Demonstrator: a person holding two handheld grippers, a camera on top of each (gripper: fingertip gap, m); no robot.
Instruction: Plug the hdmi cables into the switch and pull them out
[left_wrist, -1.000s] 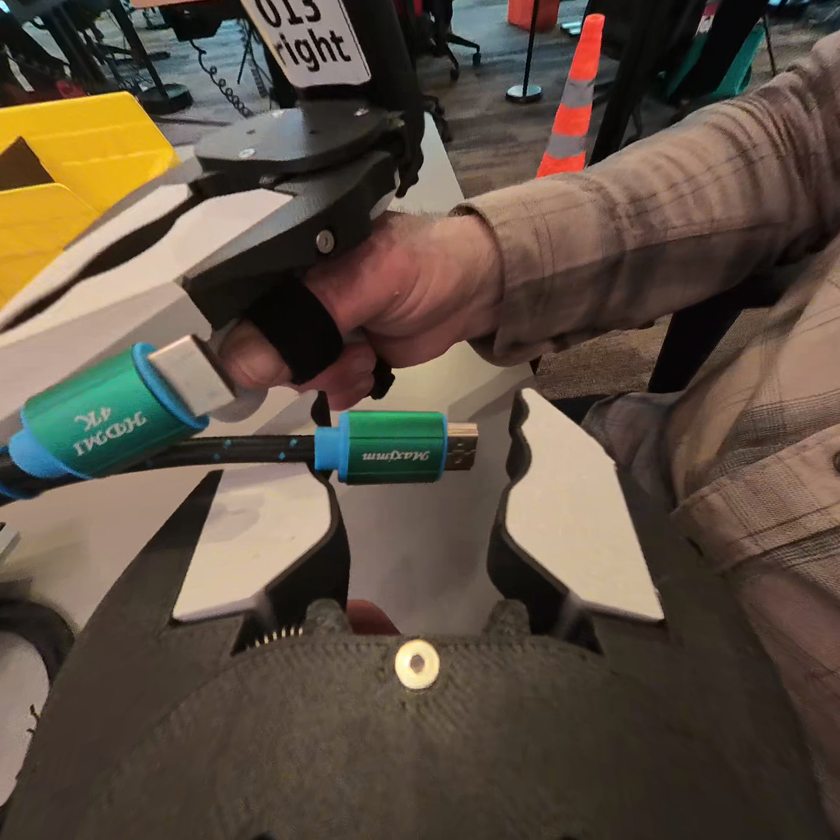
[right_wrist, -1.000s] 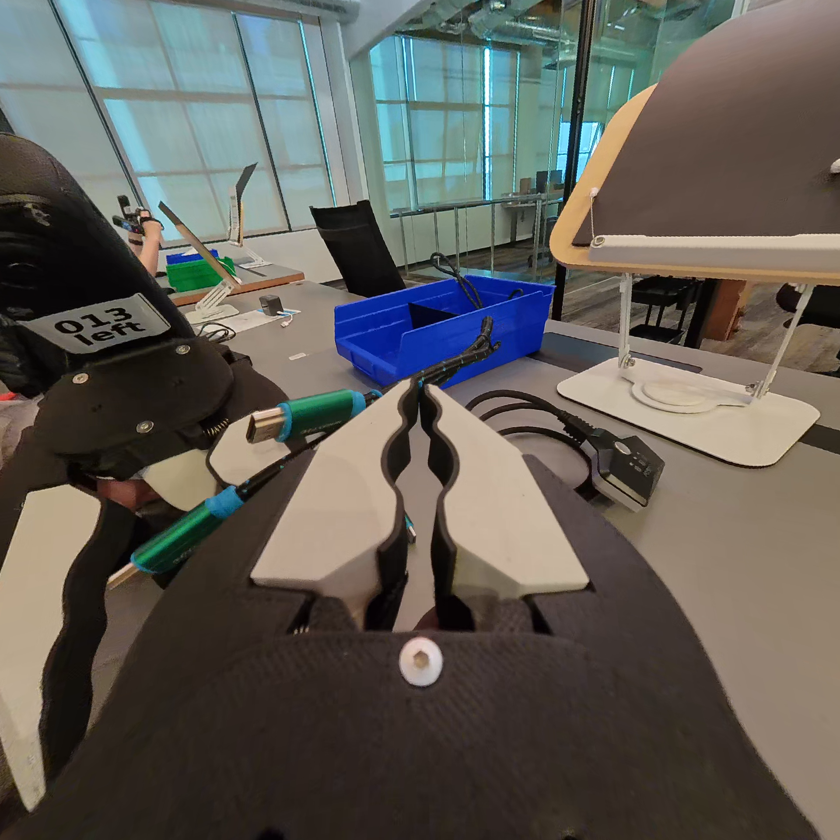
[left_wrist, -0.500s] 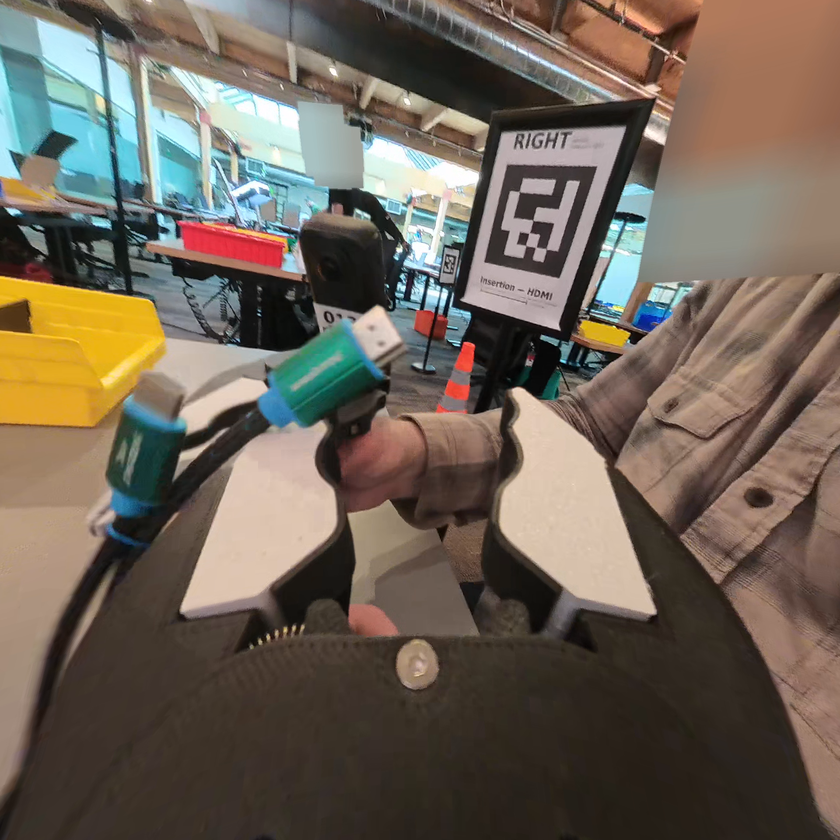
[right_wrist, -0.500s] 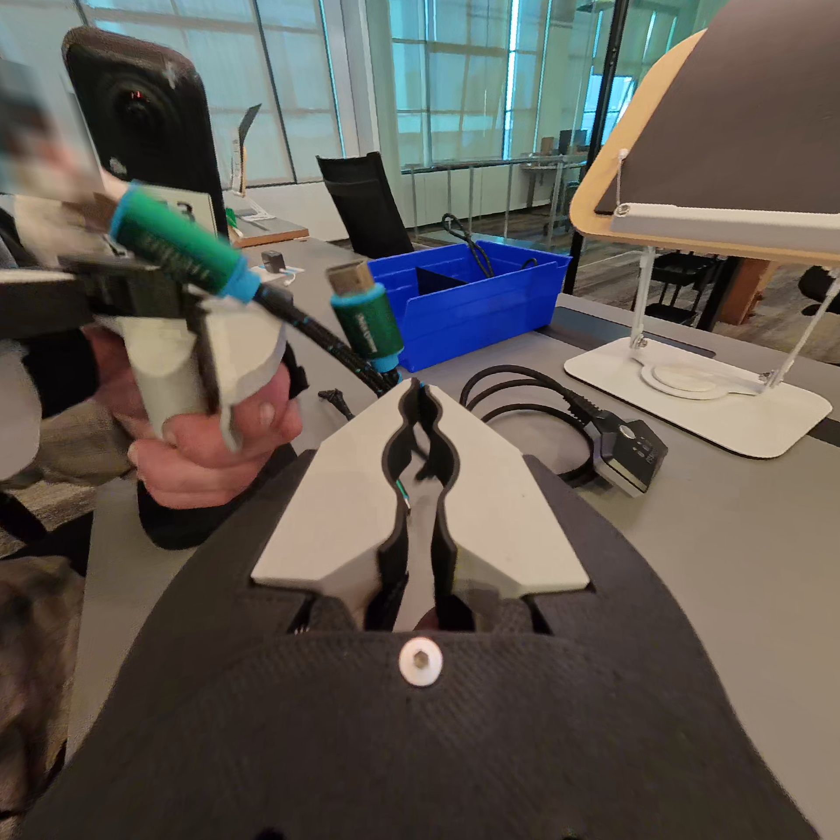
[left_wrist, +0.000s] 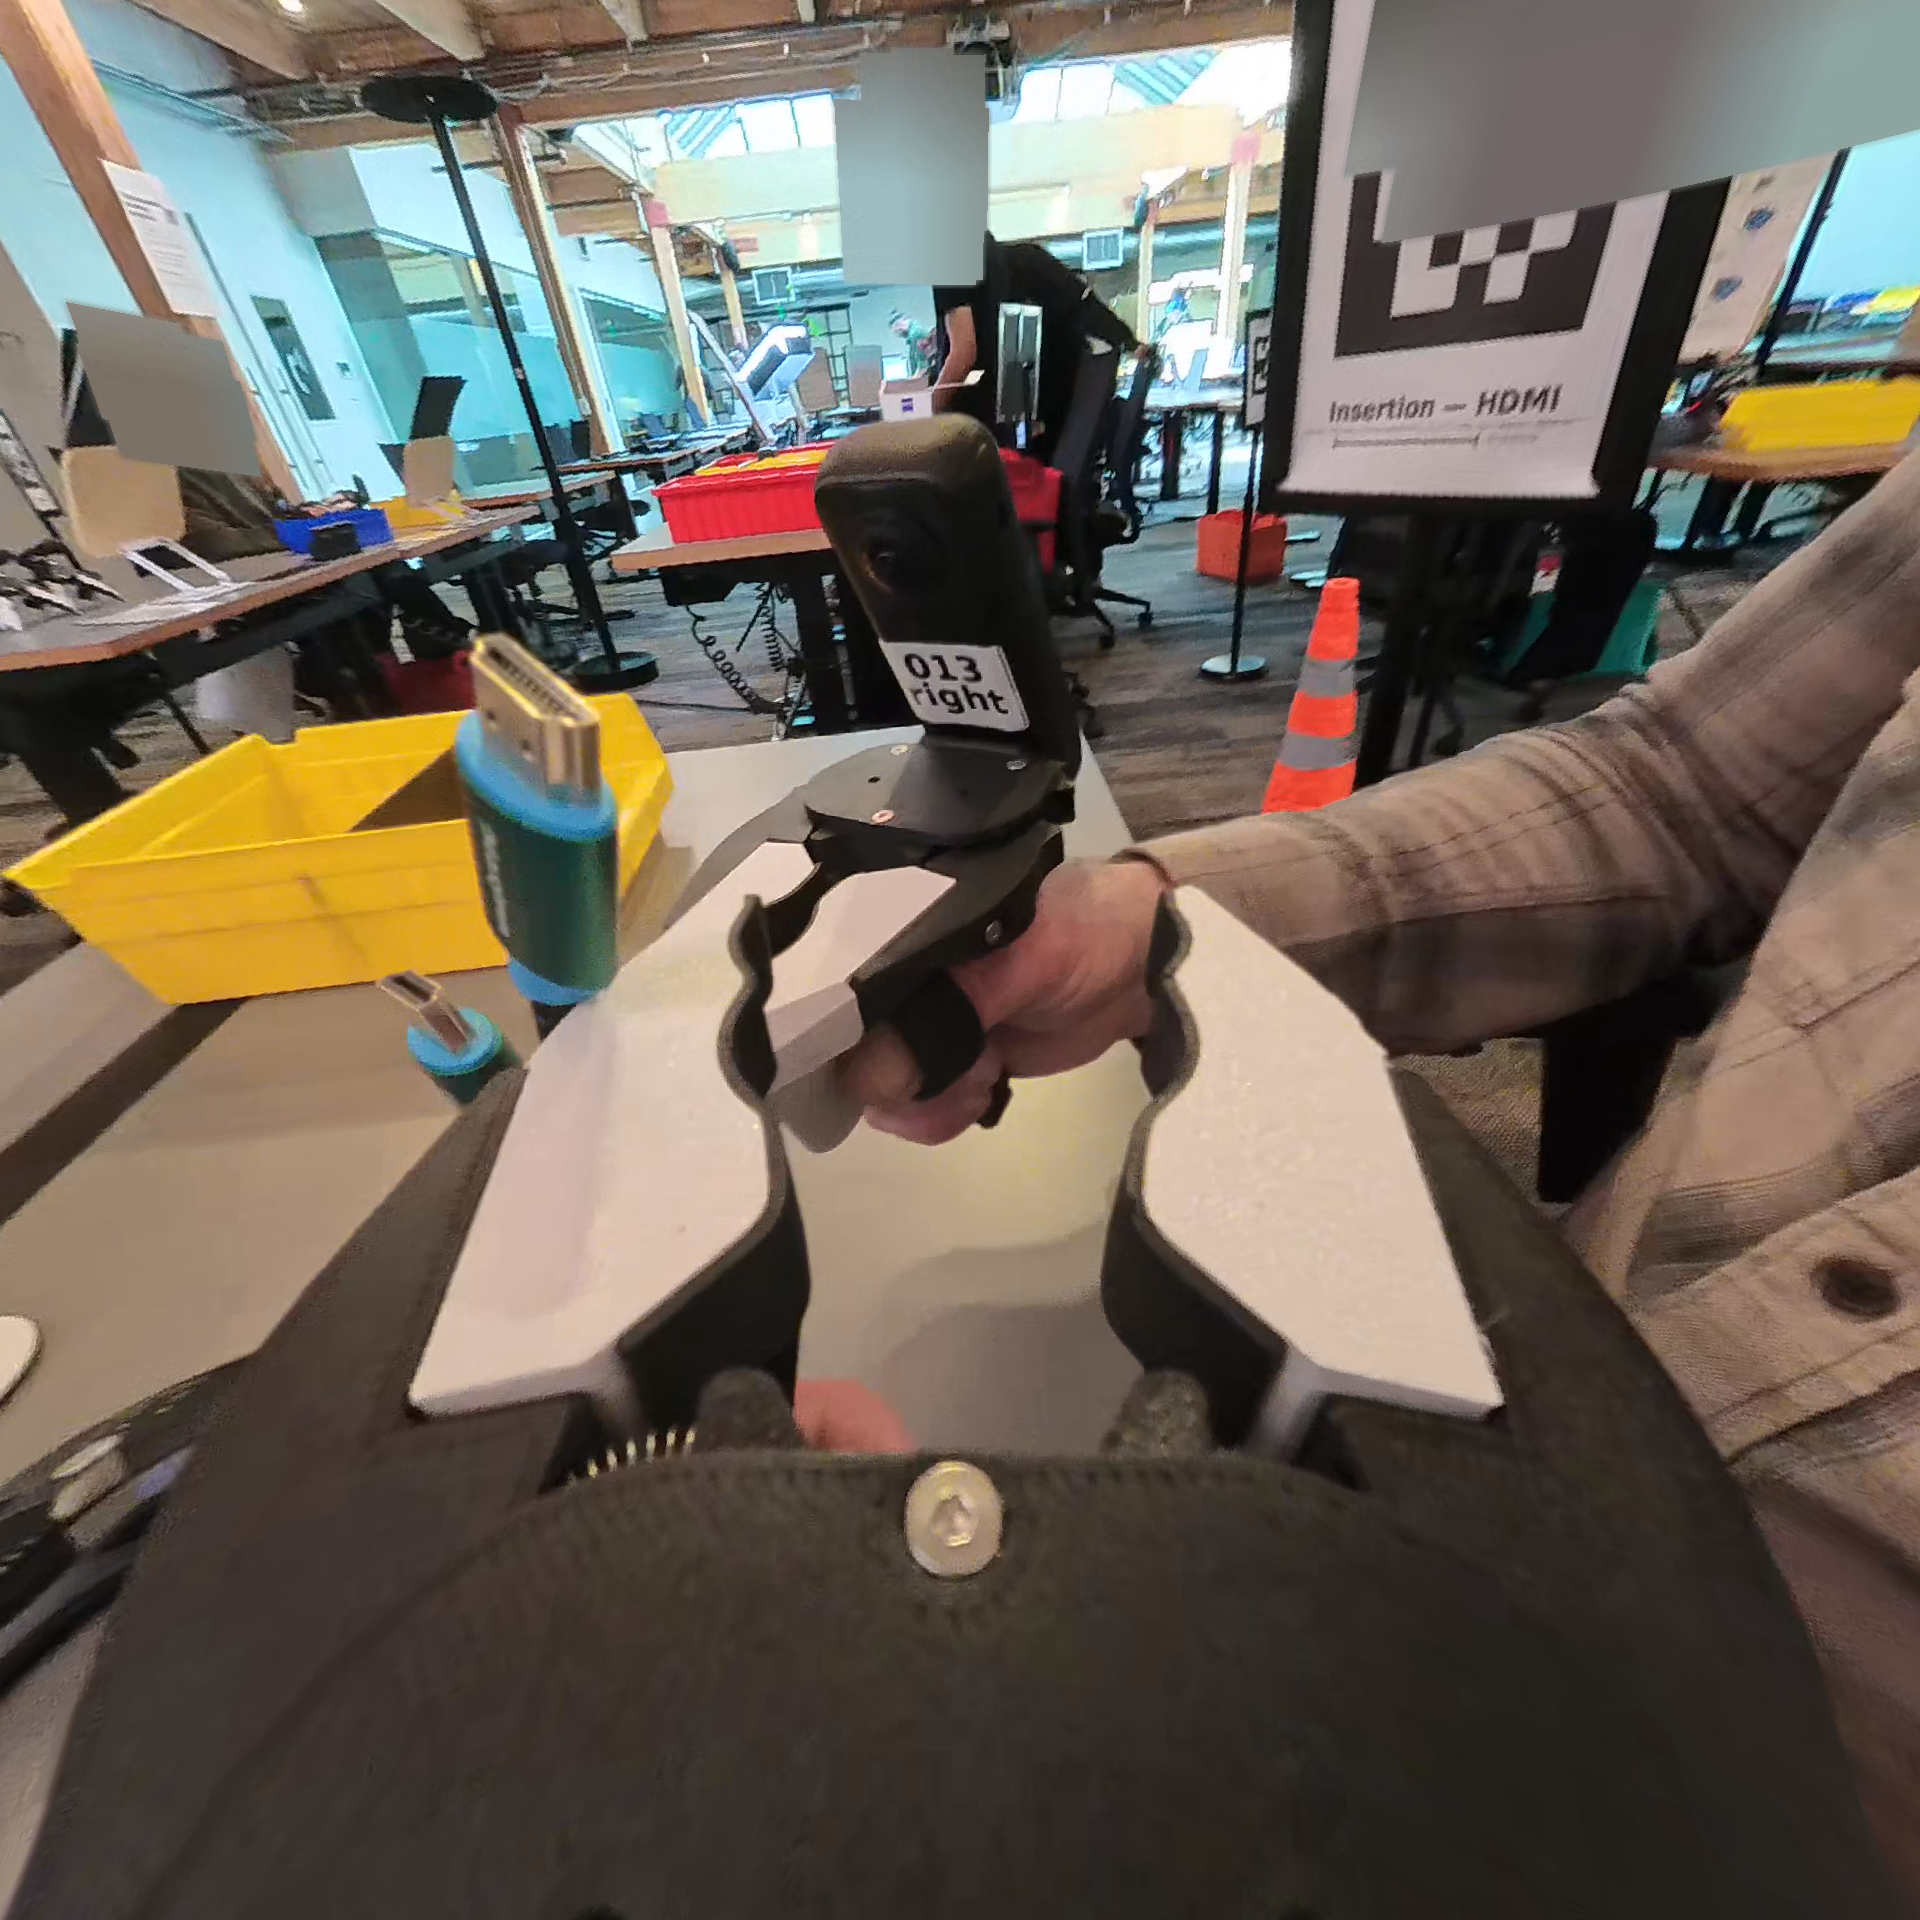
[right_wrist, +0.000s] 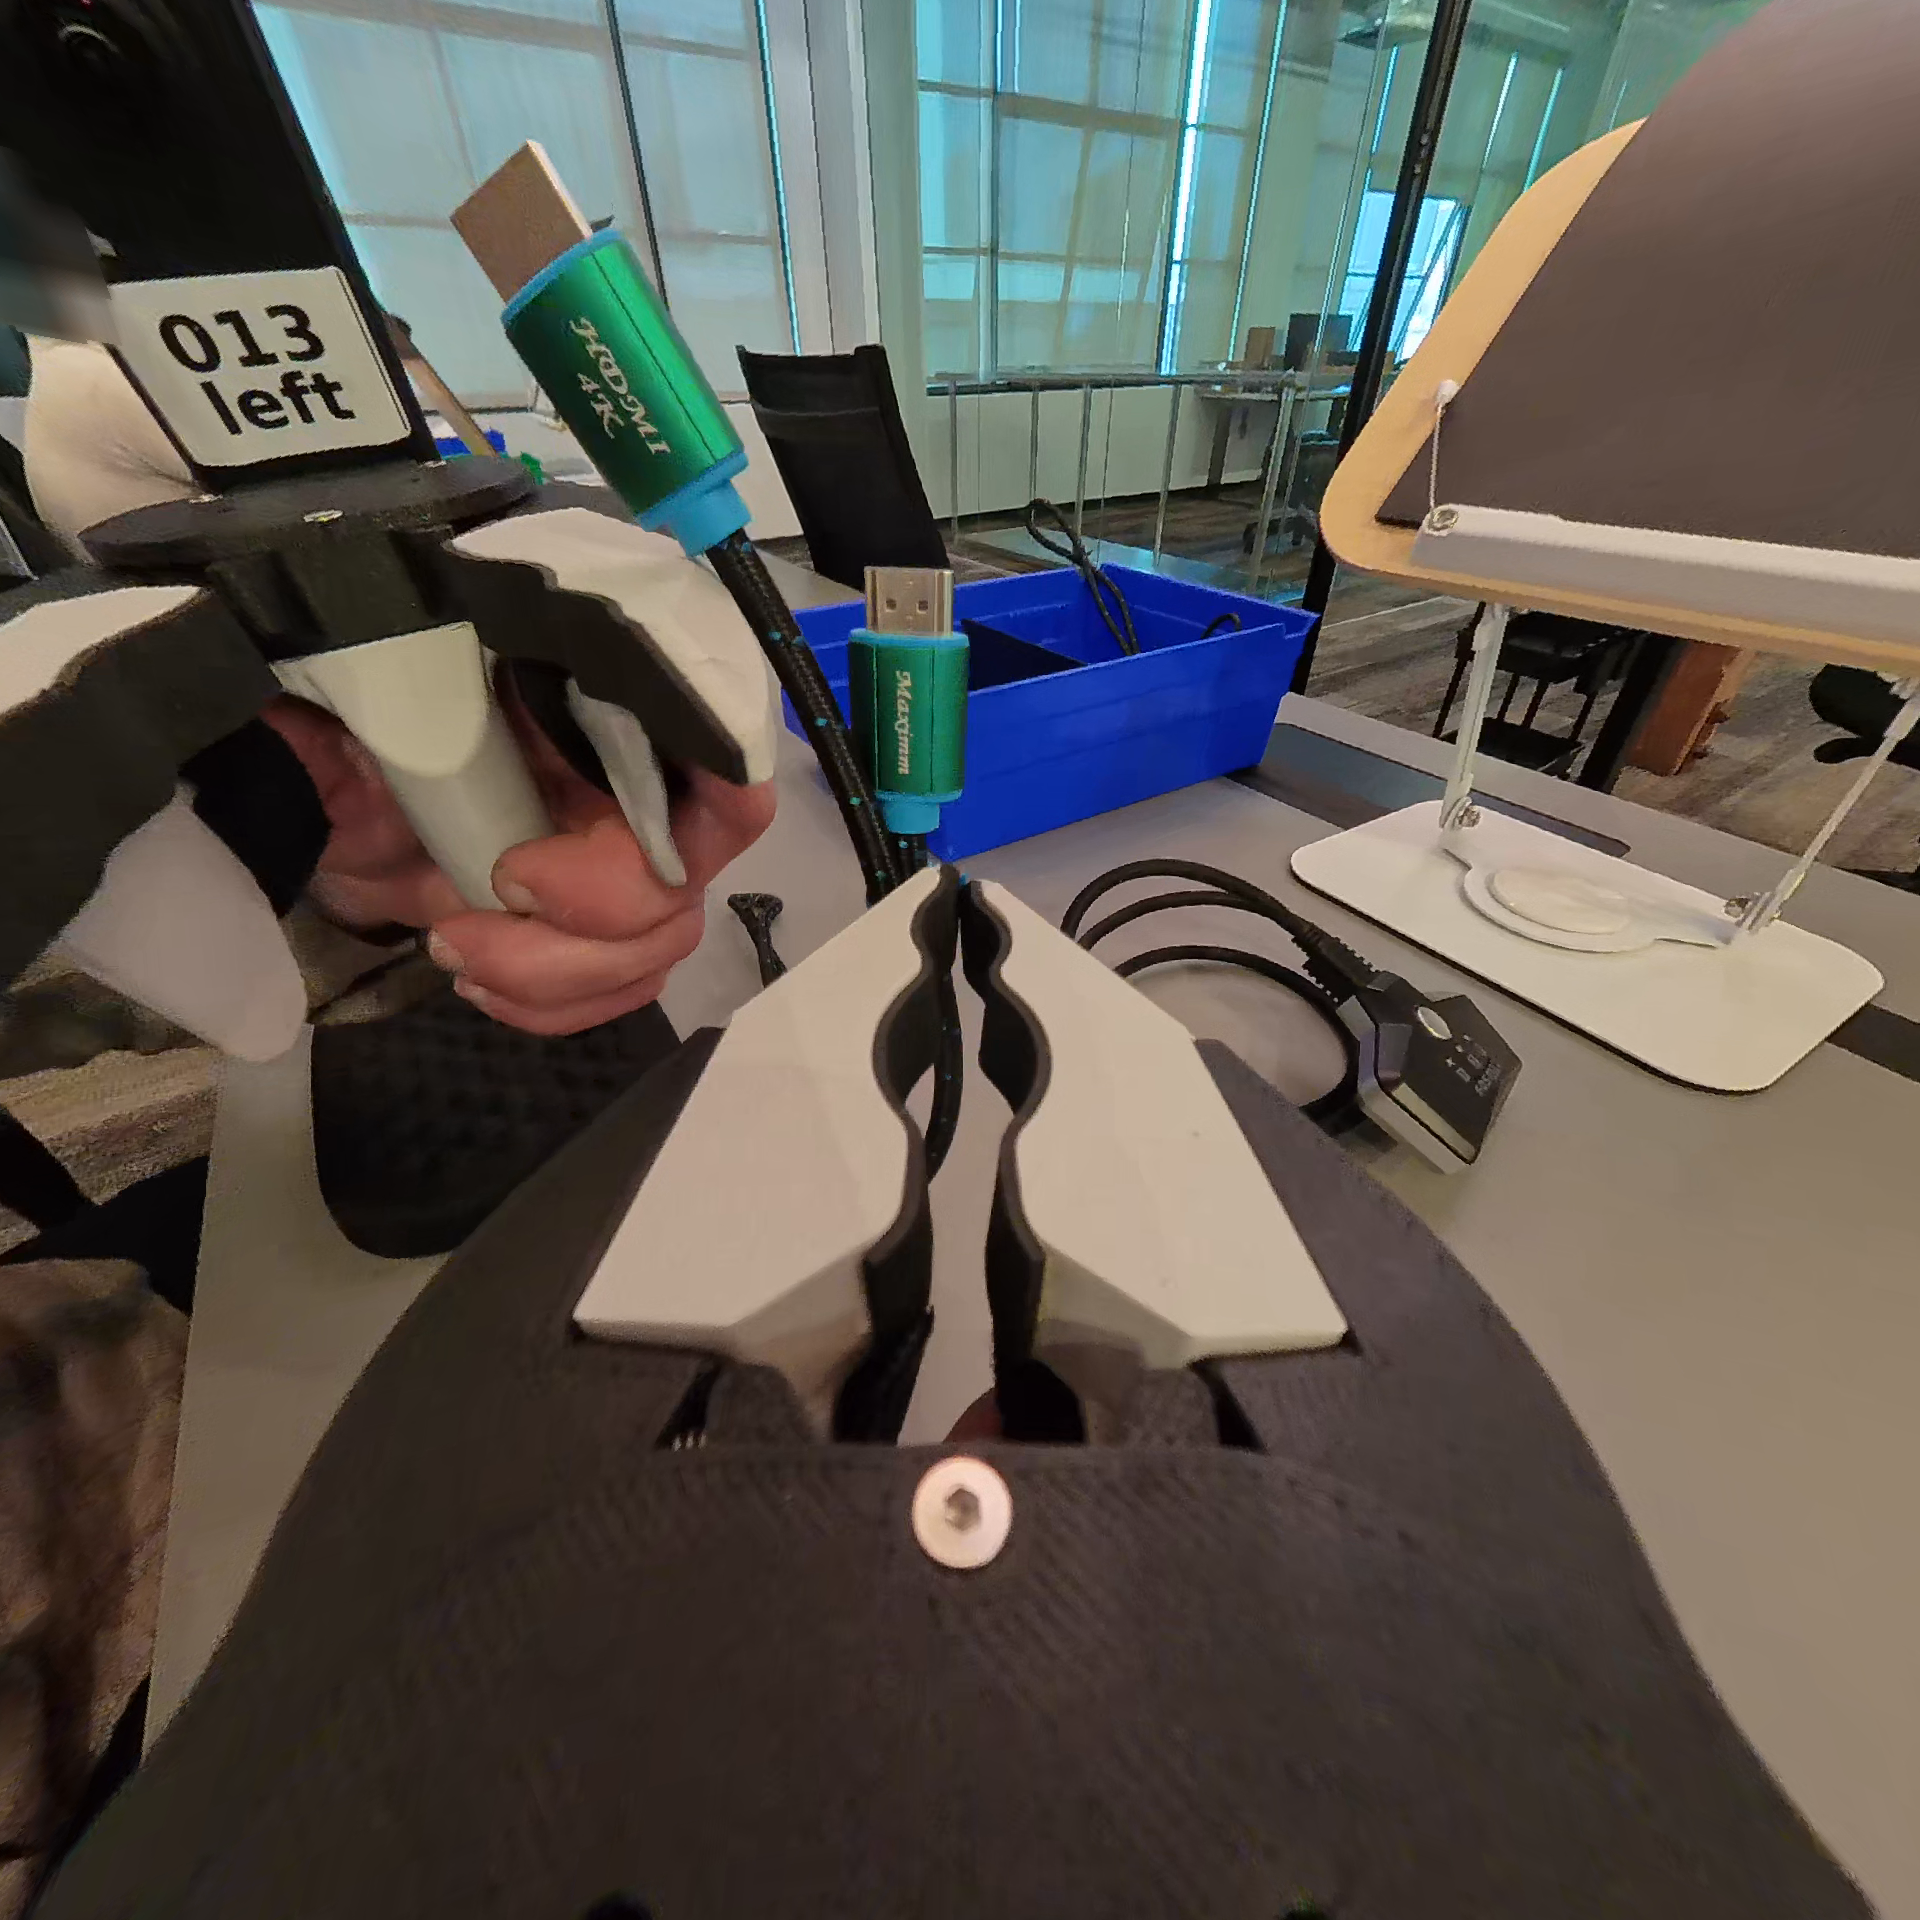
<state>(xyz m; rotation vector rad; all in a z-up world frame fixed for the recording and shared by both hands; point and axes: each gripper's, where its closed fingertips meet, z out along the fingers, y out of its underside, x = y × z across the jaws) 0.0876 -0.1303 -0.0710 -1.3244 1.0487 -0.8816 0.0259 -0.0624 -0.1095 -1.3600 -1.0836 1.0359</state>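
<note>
- Surface (right_wrist: 1558, 1351): grey; it carries all the task items. The blue bin (right_wrist: 1091, 717) and the yellow bin (left_wrist: 260, 883) sit at its far sides and play no part
- Right gripper (right_wrist: 954, 896): fingers (right_wrist: 790, 1122) drawn narrow, pinching both cables (right_wrist: 831, 748) just below the plugs. The grip is unchanged over the last second
- Left gripper (left_wrist: 961, 914): fingers wide apart and holding nothing, as they were a second ago. It now faces the right gripper from just beside it
- Switch (right_wrist: 1423, 1081): lies flat on the surface to the right of the right gripper with its own black lead coiled behind it. It is well apart from both plugs, and nothing is seated in it
- Change noted: a second ago the plugs lay sideways, one of them between the open left fingers. The bundle has since swung up, so both plugs now point at the ceiling
- Tall plug (right_wrist: 623, 384): leans left, close beside the left gripper, and stands outside its fingers in the left wrist view
- Short plug (right_wrist: 909, 717): stands nearly upright, directly above the right fingertips
- Finding: insertion has not started. The upswing presents the plugs for a handover or regrip, judged likely to let the left gripper take one cable
- Risk: with two cables pinched together, one may slip or twist when the other is drawn away
</note>
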